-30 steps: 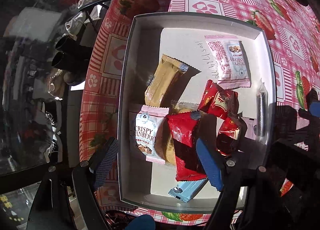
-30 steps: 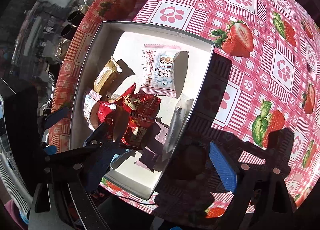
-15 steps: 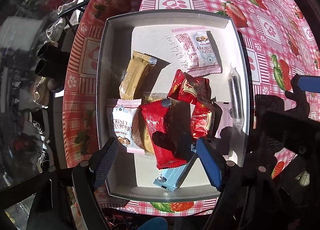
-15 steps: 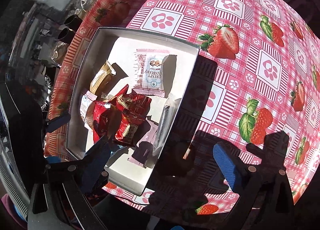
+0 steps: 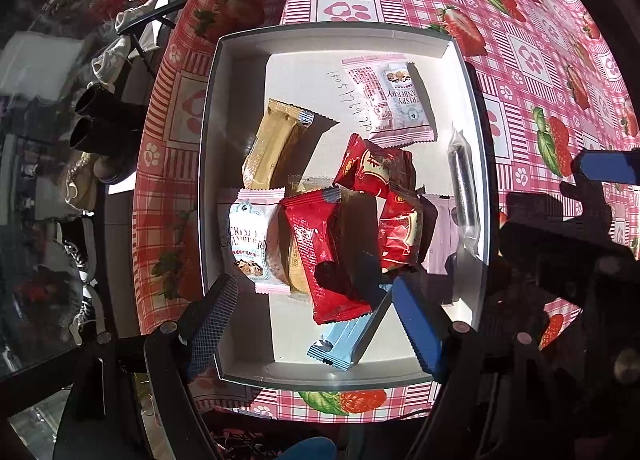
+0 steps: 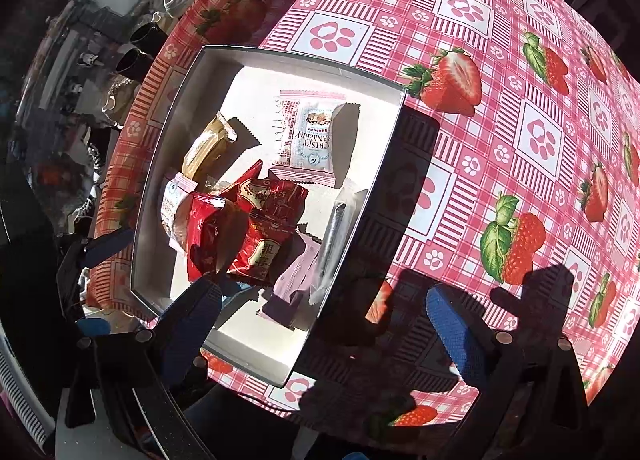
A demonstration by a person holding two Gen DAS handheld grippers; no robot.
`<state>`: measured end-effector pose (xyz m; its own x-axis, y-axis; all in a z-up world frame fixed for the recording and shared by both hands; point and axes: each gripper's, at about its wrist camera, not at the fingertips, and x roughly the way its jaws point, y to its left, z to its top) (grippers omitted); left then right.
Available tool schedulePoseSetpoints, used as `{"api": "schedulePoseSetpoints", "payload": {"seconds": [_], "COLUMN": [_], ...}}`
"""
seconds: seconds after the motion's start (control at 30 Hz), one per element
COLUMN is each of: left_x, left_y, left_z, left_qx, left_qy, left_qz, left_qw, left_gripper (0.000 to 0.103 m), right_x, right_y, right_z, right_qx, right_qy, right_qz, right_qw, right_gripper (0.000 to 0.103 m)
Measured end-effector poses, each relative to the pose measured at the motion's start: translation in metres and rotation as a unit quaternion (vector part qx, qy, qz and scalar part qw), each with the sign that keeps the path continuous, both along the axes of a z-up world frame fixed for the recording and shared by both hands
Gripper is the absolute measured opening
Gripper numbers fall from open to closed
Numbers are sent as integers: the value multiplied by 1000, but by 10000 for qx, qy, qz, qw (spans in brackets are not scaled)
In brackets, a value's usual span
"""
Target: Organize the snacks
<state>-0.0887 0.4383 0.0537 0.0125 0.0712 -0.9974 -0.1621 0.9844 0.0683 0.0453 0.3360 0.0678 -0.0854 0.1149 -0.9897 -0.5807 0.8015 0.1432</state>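
A white shallow box (image 5: 474, 107) (image 6: 384, 163) is seen on the worktop, and all the snacks are gathered inside it. A gold bar wrapper (image 5: 272, 147) (image 6: 206, 145) lies near the left wall, its long axis running from near-left to far-right, one end propped slightly upward. Toward the far right corner a pink-and-white Crispy Cranberry packet (image 5: 394, 99) (image 6: 310, 137) is laid flat, its printing turned sideways. A second Crispy Cranberry packet (image 5: 252, 240) (image 6: 174, 205) is found near the left wall, partly under a red wrapper (image 5: 324, 252) (image 6: 206, 232) whose long axis runs front to back. Two crinkled red packets with gold characters (image 5: 384, 195) (image 6: 272, 219) are piled in the middle, touching each other. A light blue bar (image 5: 352, 336) lies closest to the near wall, pointing diagonally, its far end tucked under the red wrapper. A clear narrow sachet (image 5: 462, 187) (image 6: 338, 227) is stretched along the right wall, lengthwise front to back, with a pale lilac packet (image 5: 438, 236) (image 6: 296, 280) beside it.

The box rests on a pink strawberry-and-paw-print tablecloth (image 5: 528, 55) (image 6: 520, 107). The left gripper (image 5: 316, 324) is held above the near end of the box with its fingers spread wide and nothing between them. The right gripper (image 6: 324, 324) is likewise spread and empty, straddling the box's near right corner.
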Motion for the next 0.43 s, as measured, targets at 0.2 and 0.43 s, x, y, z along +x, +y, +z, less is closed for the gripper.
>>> {"api": "schedulePoseSetpoints", "payload": {"seconds": [0.2, 0.43], "left_x": [1, 0], "left_y": [1, 5], "left_z": [-2, 5], "left_qx": [-8, -135], "left_qy": [42, -185], "left_qz": [8, 89], "left_qw": [10000, 9997], "left_gripper": [83, 83], "right_x": [0, 0], "right_y": [-1, -2], "right_z": [-1, -3], "right_qx": [2, 5], "right_qy": [32, 71], "right_qz": [-17, -24], "right_qw": [10000, 10000], "right_gripper": [103, 103]}}
